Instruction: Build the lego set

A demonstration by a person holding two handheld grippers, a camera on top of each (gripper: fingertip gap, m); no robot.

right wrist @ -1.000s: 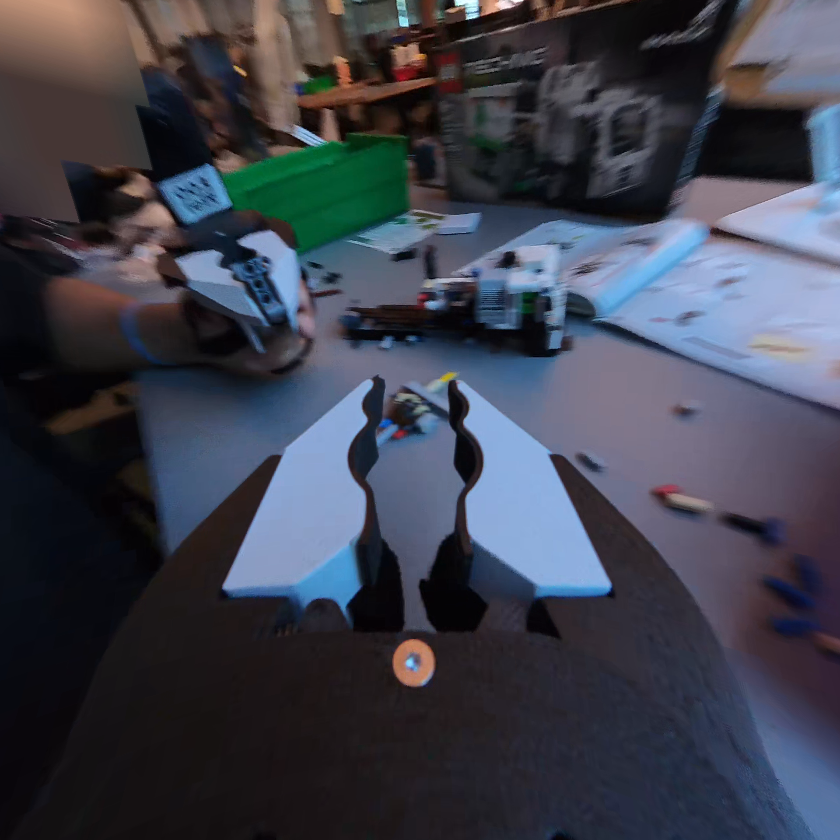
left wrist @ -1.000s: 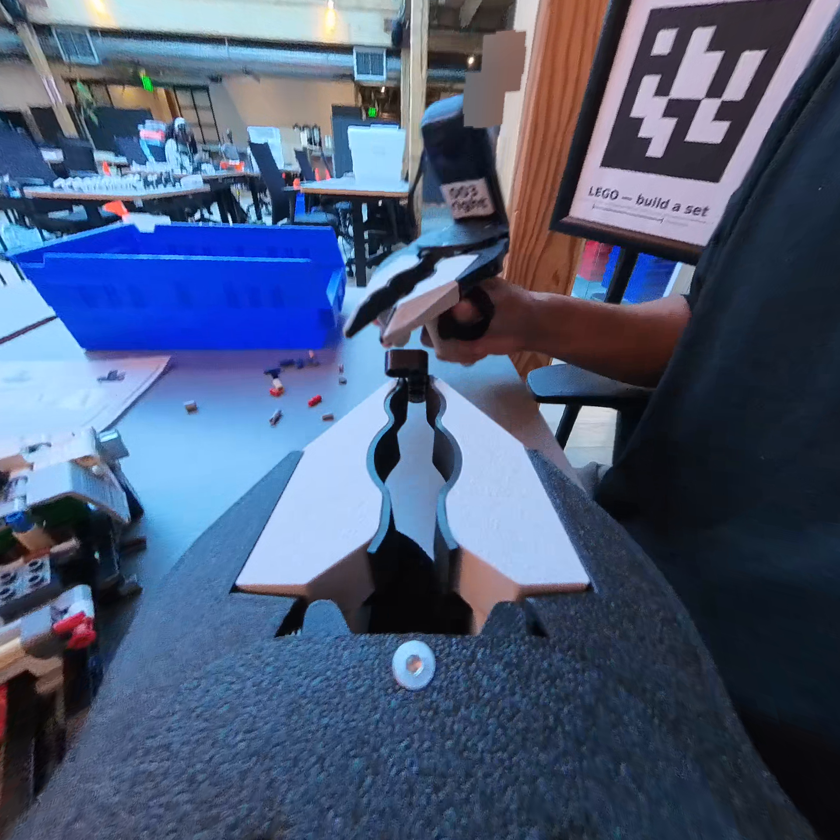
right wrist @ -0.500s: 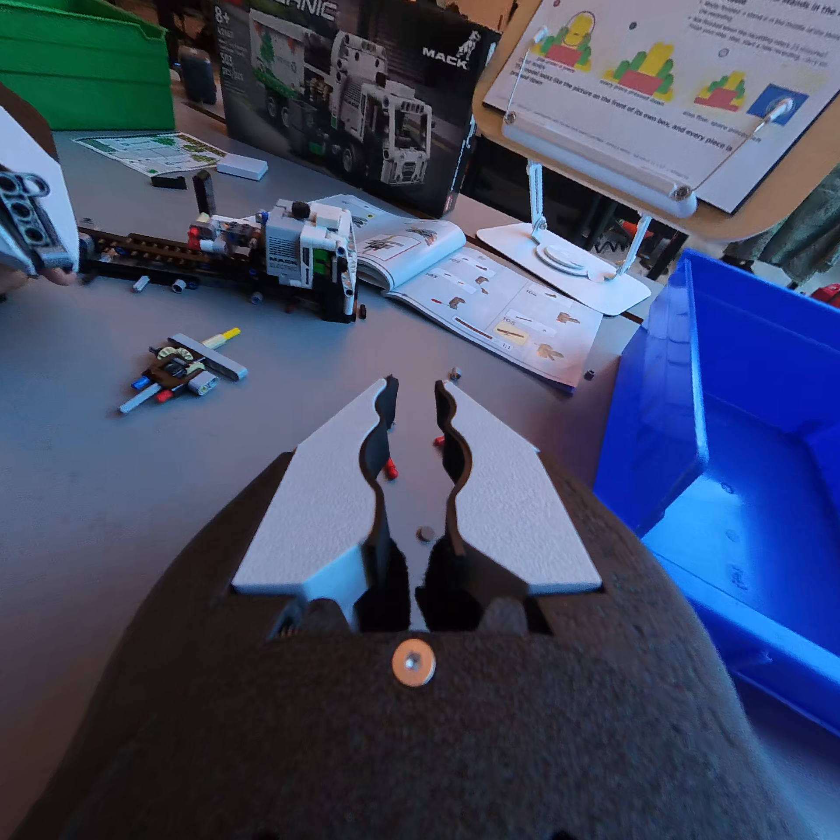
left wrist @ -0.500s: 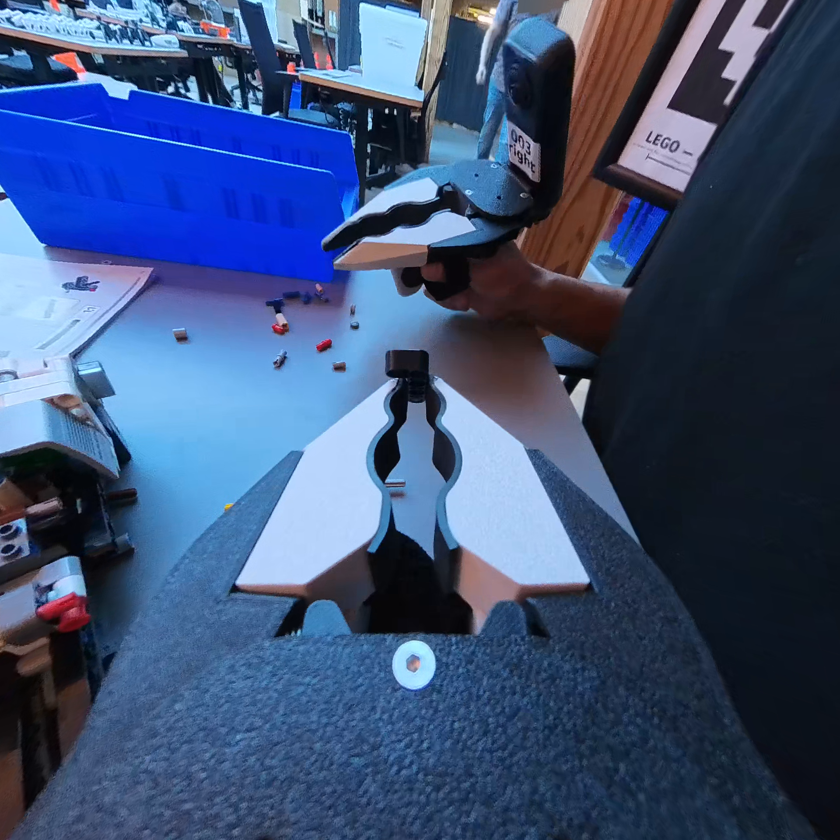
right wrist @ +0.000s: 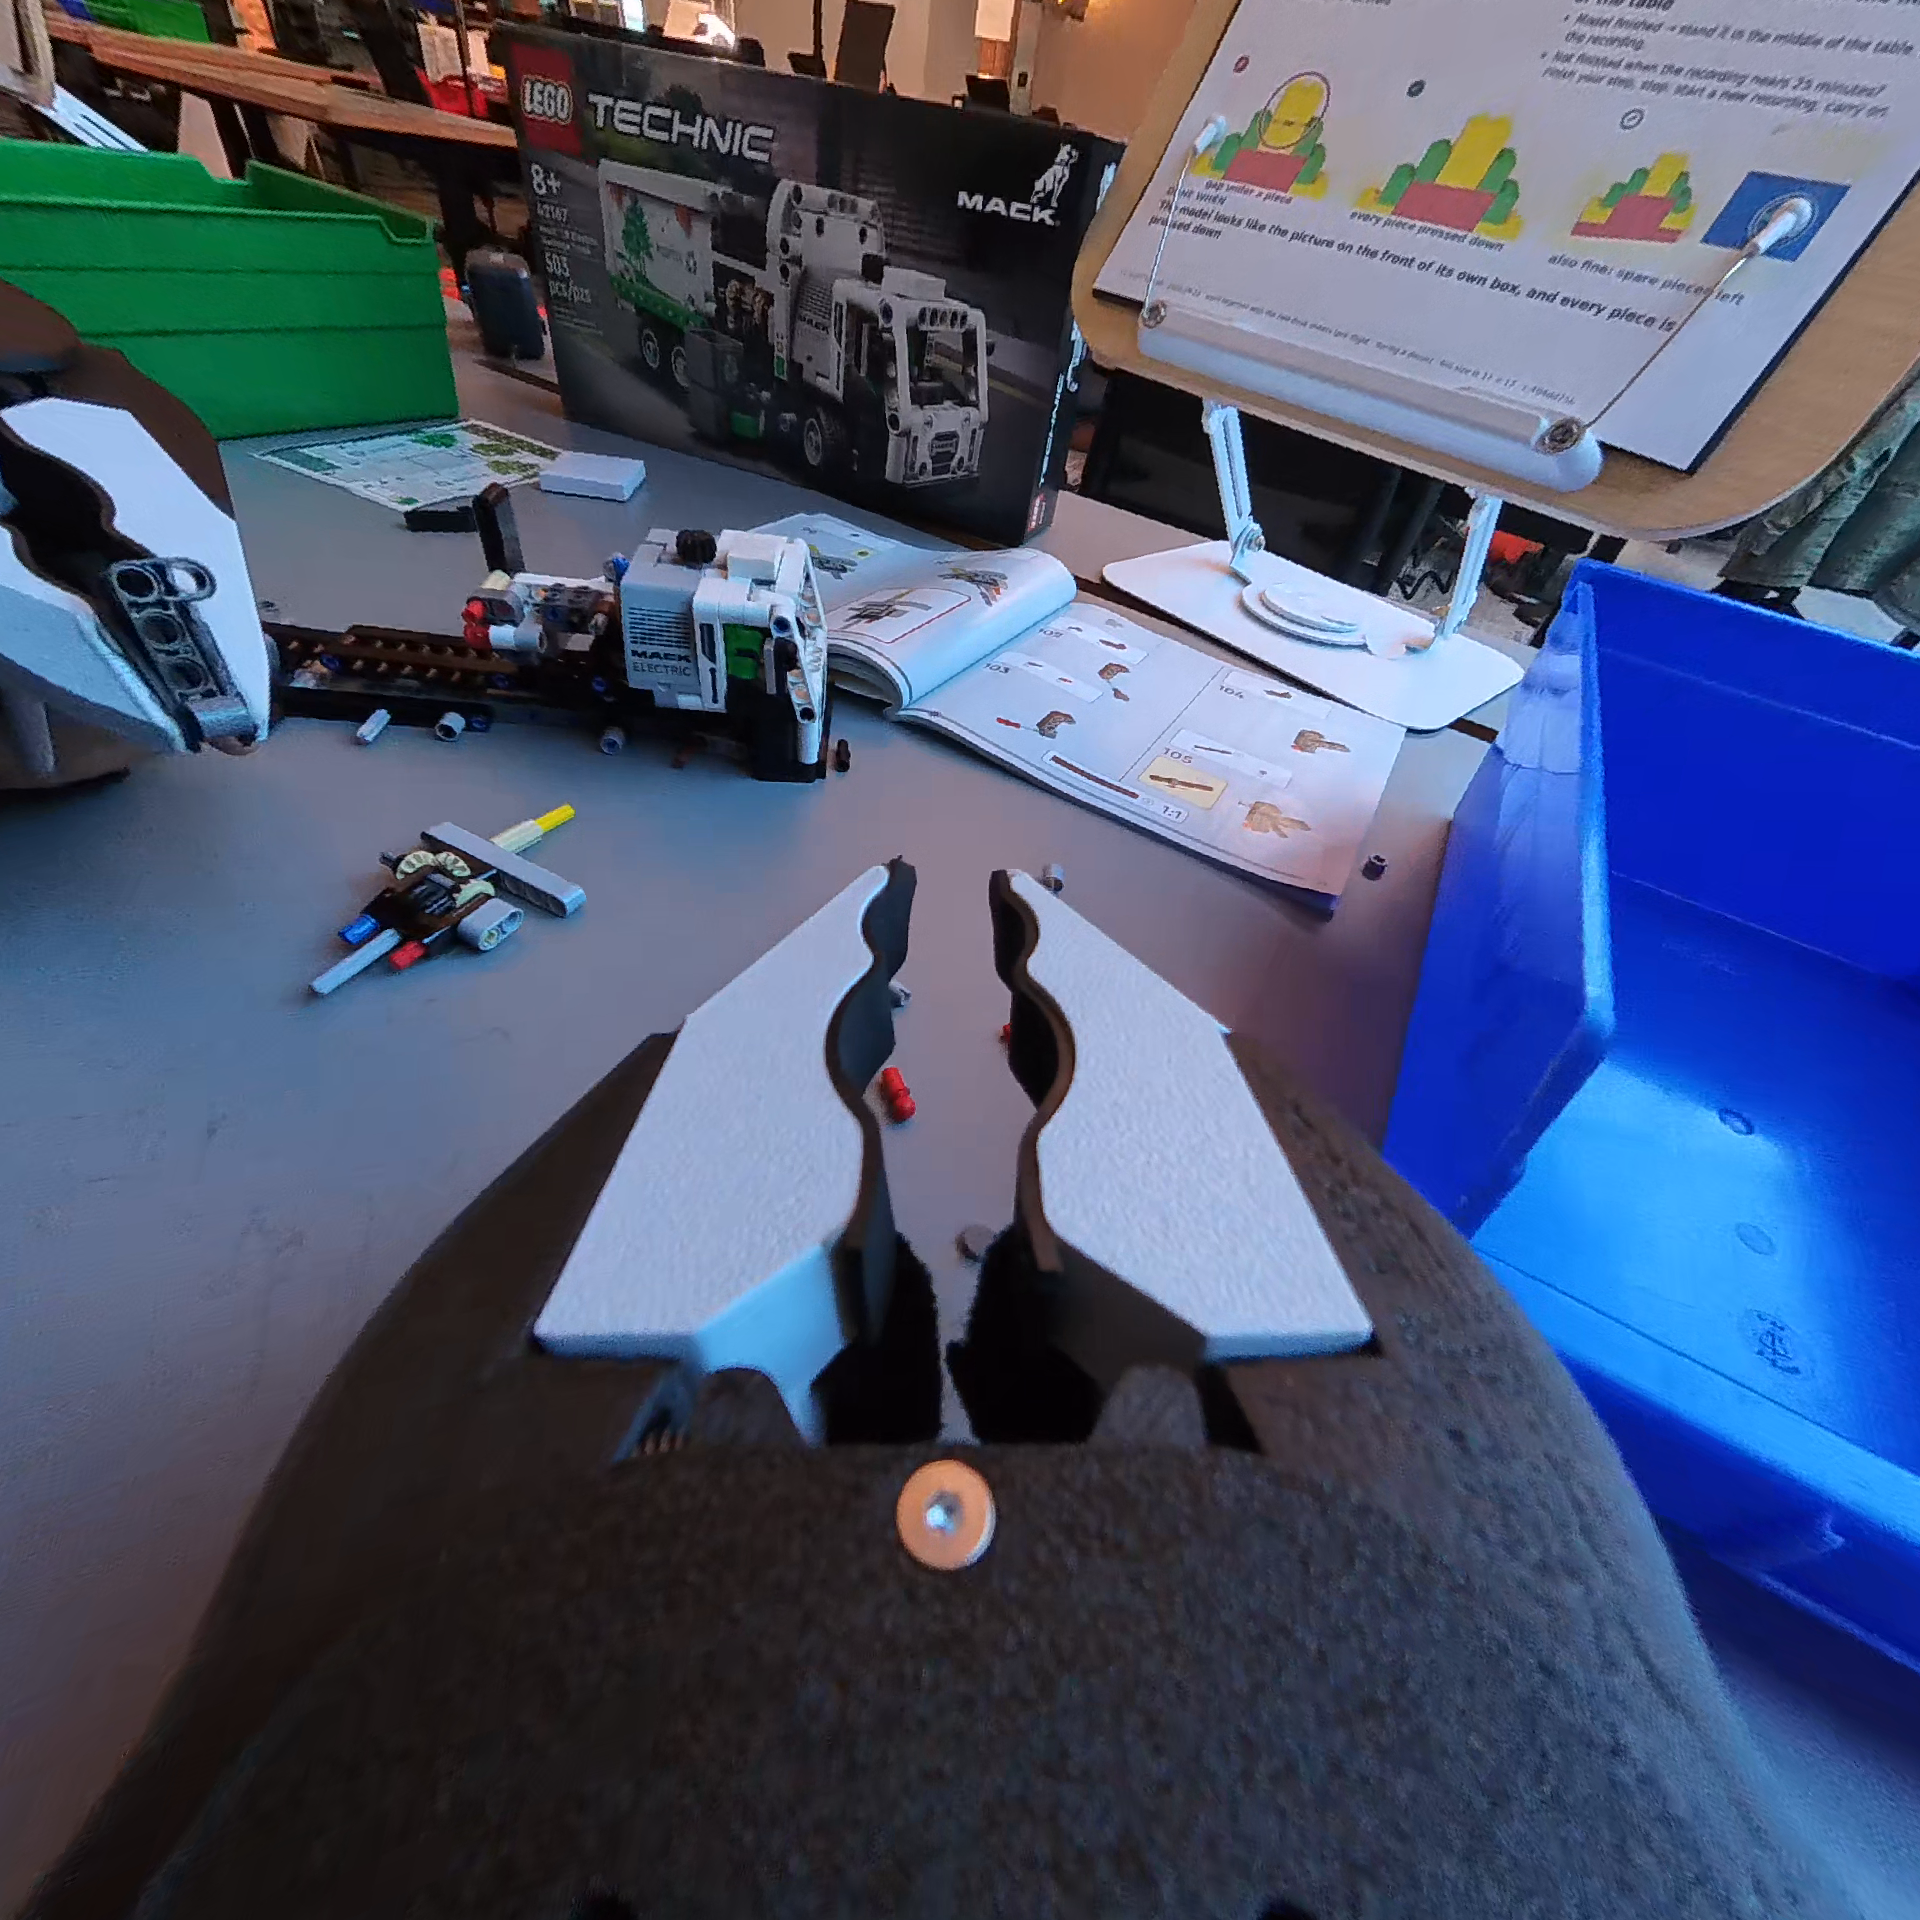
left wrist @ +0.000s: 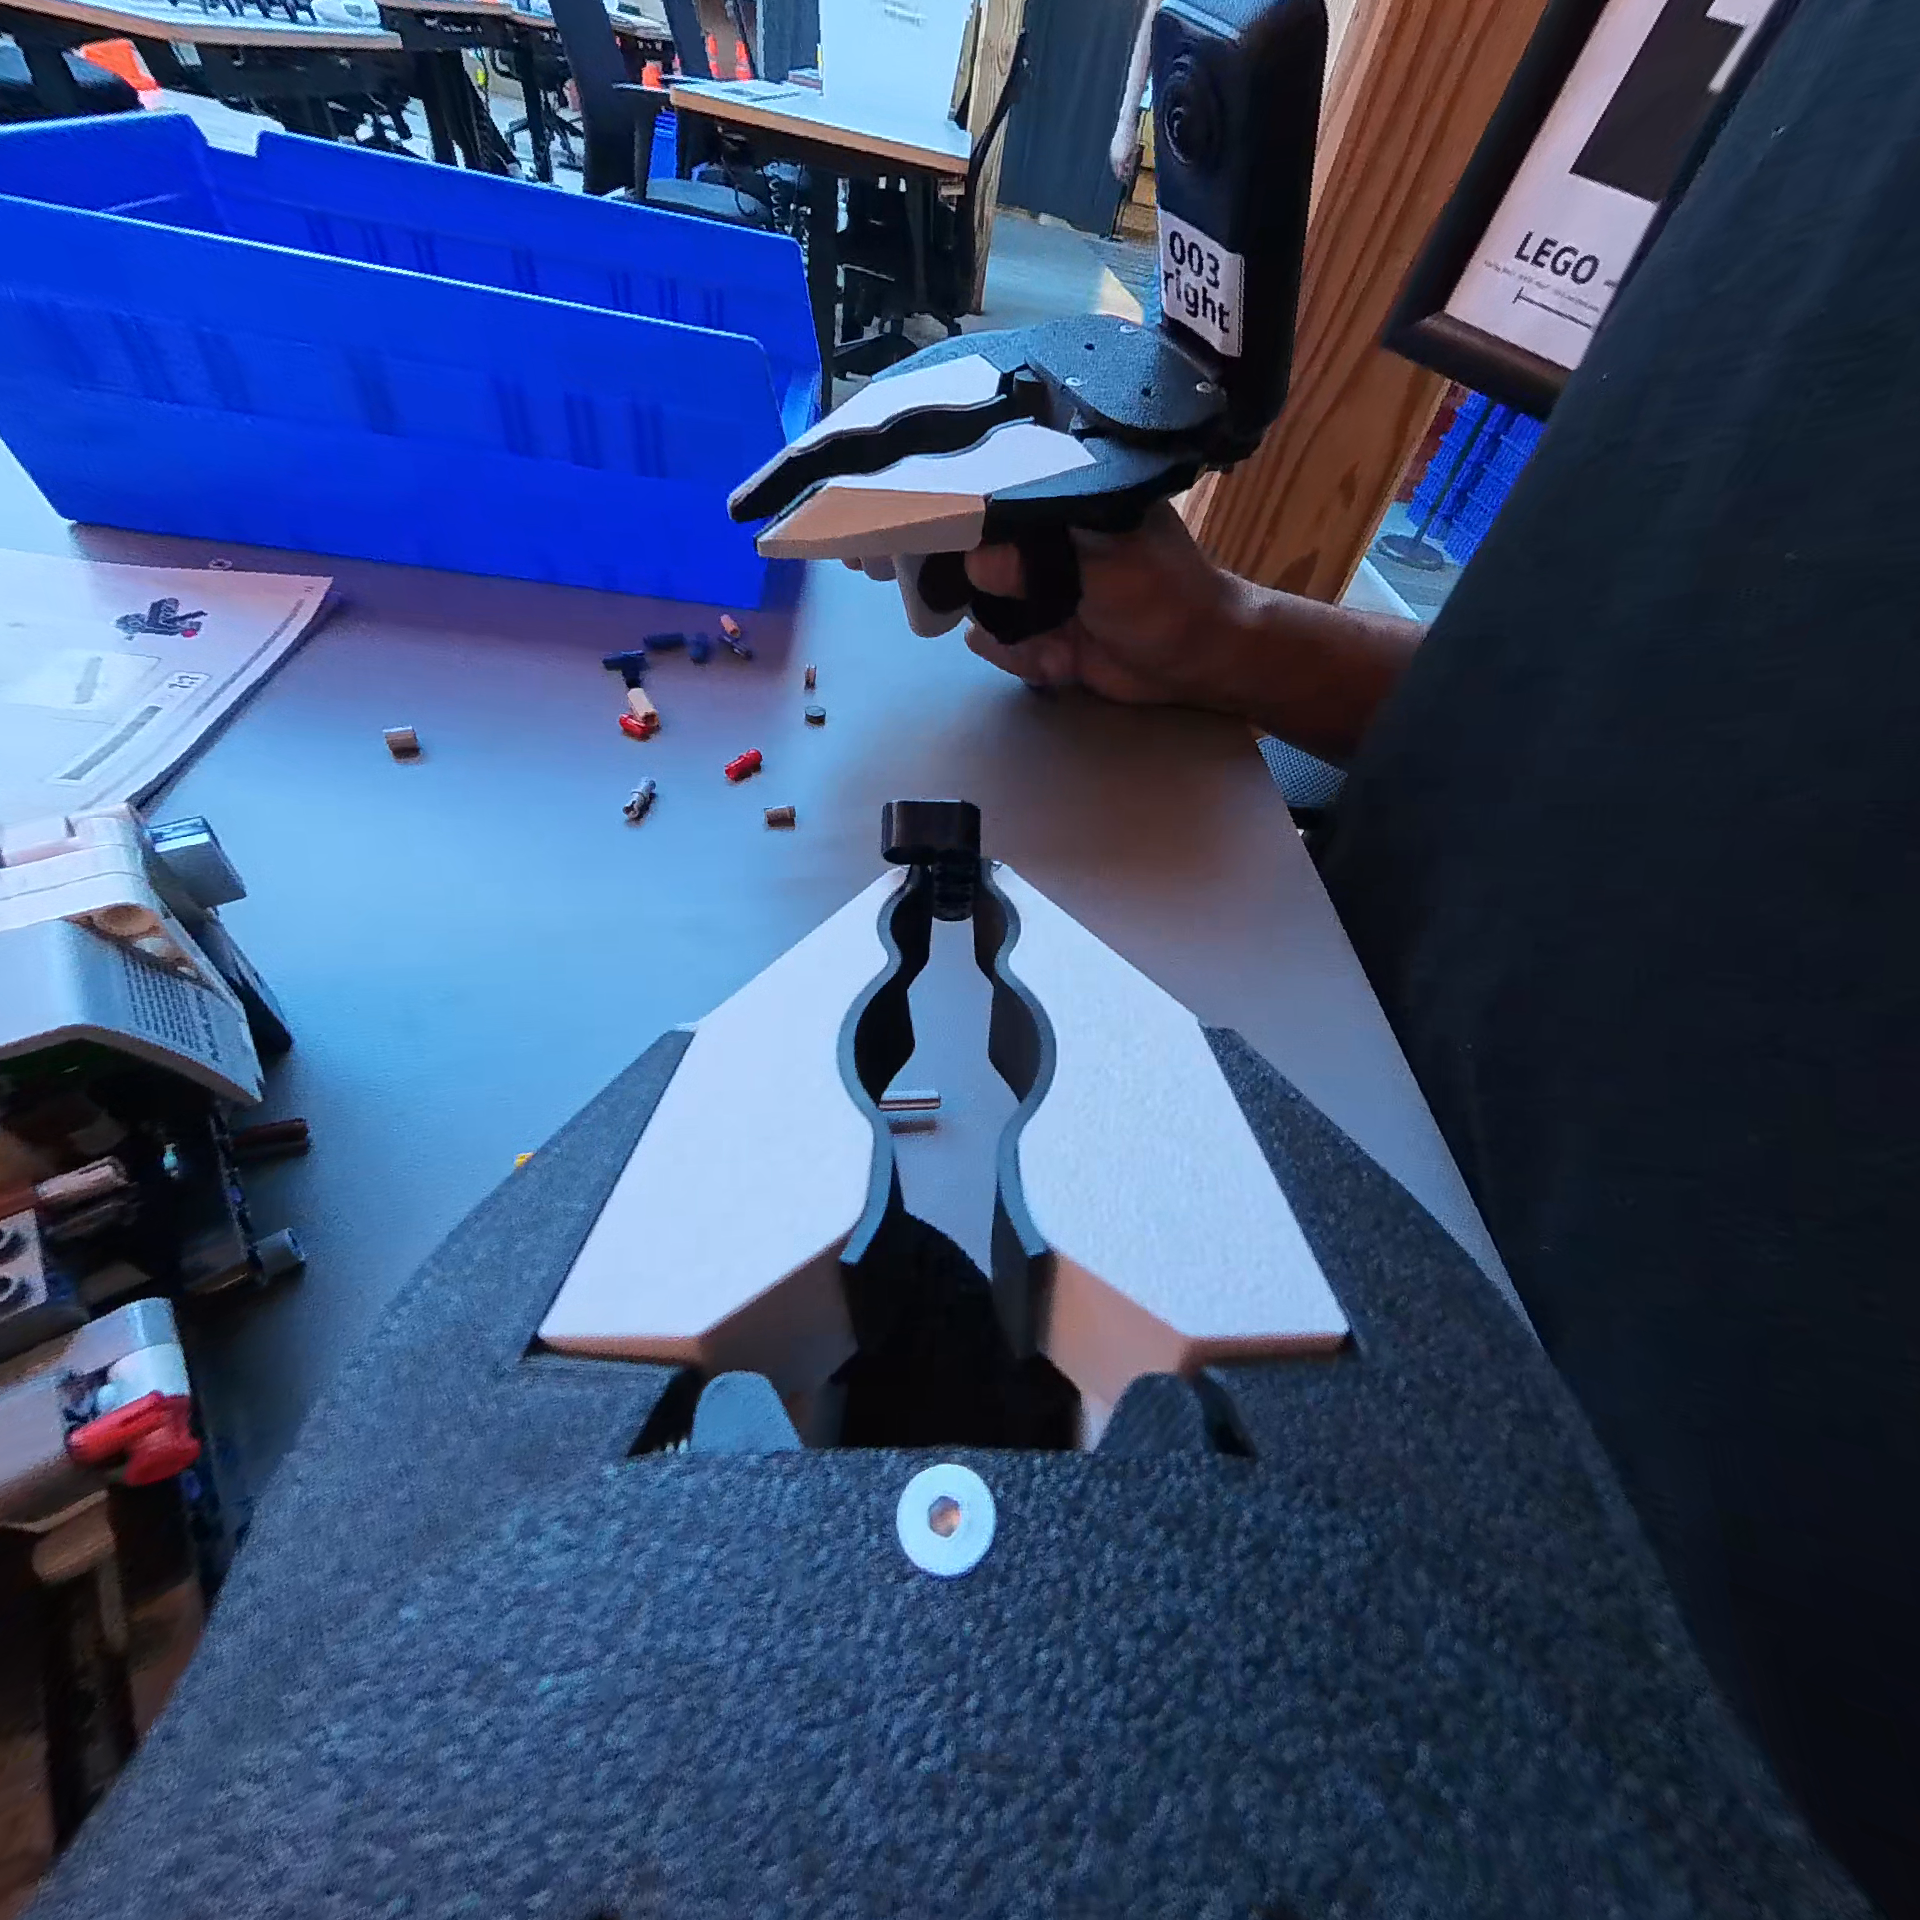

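Nearby, blue bin (right wrist: pixel 1714 1039), open booklet (right wrist: pixel 1101 707)

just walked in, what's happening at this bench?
A person is building a Lego truck with two handheld grippers. The left gripper is shut on a dark grey beam, held above the grey table. The right gripper is open and empty, hovering over loose pins beside the blue bin. The partly built truck sits by the open instruction booklet.

Shows readable print on the dark box (right wrist: pixel 810 260), the open booklet (right wrist: pixel 1122 717), the sheet (right wrist: pixel 1507 208) on the stand (right wrist: pixel 1309 623), the framed sign (left wrist: pixel 1538 260) and the white sticker (left wrist: pixel 1200 286) above the right gripper (left wrist: pixel 764 525).
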